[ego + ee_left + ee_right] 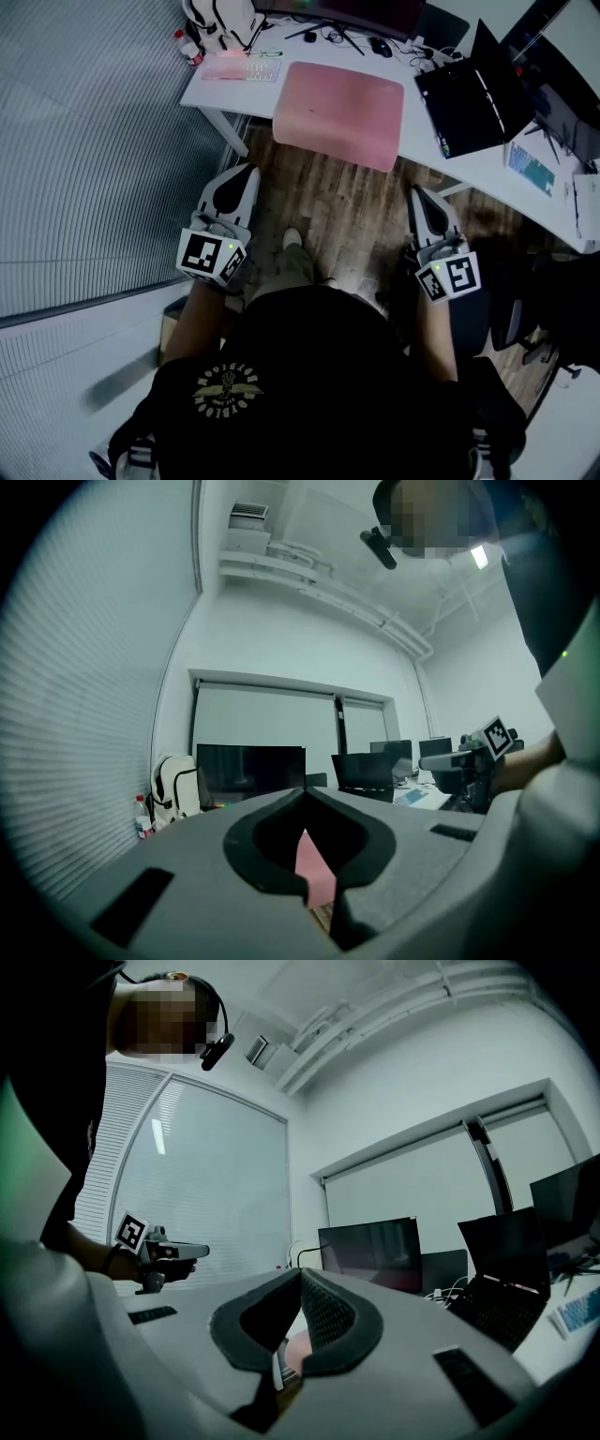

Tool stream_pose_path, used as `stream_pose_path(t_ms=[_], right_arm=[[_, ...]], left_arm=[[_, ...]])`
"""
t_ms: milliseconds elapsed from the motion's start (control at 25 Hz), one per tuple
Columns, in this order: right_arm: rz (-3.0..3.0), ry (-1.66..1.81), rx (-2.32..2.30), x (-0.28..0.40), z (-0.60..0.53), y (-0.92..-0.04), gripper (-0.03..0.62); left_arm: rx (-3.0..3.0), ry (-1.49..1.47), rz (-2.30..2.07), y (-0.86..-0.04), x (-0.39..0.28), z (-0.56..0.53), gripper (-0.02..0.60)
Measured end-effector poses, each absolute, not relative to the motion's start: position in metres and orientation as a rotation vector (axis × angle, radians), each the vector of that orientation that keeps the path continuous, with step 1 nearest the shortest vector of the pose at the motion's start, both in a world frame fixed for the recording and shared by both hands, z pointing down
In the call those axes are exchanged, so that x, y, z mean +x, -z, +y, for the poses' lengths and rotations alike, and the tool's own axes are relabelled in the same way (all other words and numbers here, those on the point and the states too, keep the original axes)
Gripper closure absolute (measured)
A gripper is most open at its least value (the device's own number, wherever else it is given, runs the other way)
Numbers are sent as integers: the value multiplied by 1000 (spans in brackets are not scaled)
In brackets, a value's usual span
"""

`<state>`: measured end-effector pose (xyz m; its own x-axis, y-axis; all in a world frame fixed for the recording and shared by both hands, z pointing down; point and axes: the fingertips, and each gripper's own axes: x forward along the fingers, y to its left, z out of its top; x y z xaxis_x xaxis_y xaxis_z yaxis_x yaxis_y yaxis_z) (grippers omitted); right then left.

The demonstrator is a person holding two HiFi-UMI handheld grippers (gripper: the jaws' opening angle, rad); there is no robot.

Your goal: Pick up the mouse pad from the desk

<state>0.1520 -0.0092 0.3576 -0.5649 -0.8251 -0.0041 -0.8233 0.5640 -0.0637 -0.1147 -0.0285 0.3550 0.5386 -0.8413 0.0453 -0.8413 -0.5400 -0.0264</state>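
Pad [339, 111], pink, lay at top centre of frame on white surface [419, 131], near edge hanging past surface edge. Below, left tool [246, 171] clenched, empty; right tool [418, 192] clenched, empty. Both pointed toward pad, not touching.

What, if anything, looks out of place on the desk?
The pink mouse pad juts past the front edge of the white desk, overhanging the wooden floor. Nothing else stands out.
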Motion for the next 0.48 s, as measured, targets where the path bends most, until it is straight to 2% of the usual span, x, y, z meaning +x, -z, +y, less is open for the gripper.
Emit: stream_pose_path(t_ms=[480], right_arm=[[2778, 54, -1449, 104, -92, -347, 592]], left_arm=[[-2772, 33, 1533, -357, -158, -123, 575]])
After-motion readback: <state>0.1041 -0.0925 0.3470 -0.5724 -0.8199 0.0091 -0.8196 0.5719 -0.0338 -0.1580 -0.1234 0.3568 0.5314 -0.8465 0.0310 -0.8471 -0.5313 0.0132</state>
